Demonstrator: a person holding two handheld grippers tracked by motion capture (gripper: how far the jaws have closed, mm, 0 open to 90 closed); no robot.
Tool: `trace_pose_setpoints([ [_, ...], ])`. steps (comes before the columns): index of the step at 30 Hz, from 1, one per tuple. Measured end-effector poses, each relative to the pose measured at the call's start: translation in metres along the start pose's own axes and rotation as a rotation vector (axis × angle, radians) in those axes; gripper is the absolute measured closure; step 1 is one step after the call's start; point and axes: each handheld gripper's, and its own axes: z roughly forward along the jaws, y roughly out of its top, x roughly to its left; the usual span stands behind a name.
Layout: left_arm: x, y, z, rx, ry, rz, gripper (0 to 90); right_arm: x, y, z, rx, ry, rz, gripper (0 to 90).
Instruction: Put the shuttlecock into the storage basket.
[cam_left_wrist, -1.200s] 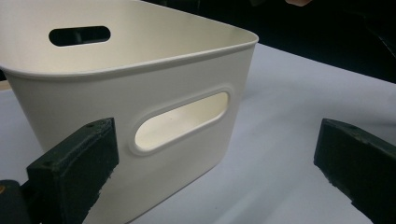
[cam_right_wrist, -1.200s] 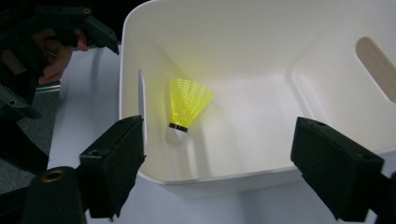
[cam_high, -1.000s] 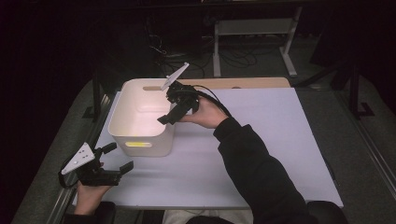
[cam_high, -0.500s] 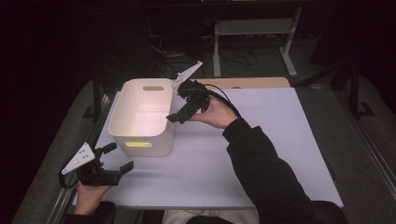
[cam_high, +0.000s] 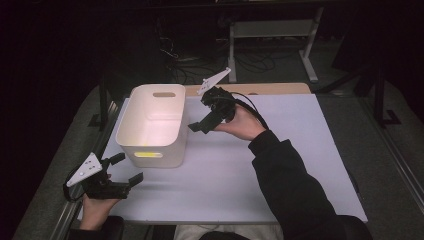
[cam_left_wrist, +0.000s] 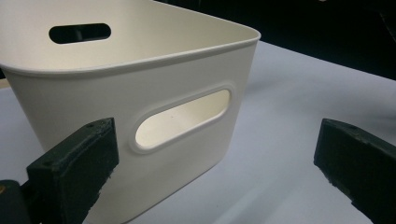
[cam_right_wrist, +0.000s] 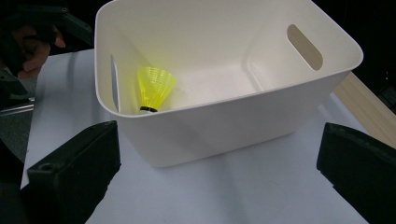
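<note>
A white plastic bin (cam_high: 152, 145) with handle slots stands on the left part of the white table. Inside it, against the near wall, a yellow shuttlecock (cam_right_wrist: 154, 88) stands upright on its cork. My right gripper (cam_high: 200, 122) hovers just right of the bin's right wall, open and holding nothing; its view looks down into the bin (cam_right_wrist: 261, 107). My left gripper (cam_high: 127, 170) rests low at the table's front left corner, open, facing the bin's handle slot (cam_left_wrist: 182, 121).
The white table sheet (cam_high: 300, 165) stretches to the right of the bin. A wooden strip (cam_high: 270, 88) runs along the far edge. A metal stand (cam_high: 270, 30) and cables lie on the dark floor behind.
My right gripper has drawn back to the right, from over the bin's rim to beside it. The left gripper has stayed put.
</note>
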Motion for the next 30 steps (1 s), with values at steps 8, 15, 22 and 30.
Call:
trace_pose_setpoints([
  [8, 0.0, 0.0, 0.0, 0.001, 0.002, 0.001, 0.0, -0.001, -0.008, -0.003, -0.001, 0.003, -0.001, 0.0],
  [15, 0.0, 0.0, 0.0, 0.001, 0.003, 0.0, 0.0, -0.001, -0.016, -0.007, -0.007, -0.001, 0.006, 0.0],
  [22, 0.0, 0.0, 0.0, 0.001, 0.003, 0.0, 0.0, 0.0, -0.028, -0.013, -0.029, -0.003, 0.018, 0.0],
  [30, 0.0, 0.0, 0.0, 0.0, 0.004, -0.001, 0.0, -0.002, -0.045, -0.018, -0.035, -0.007, 0.034, 0.0],
])
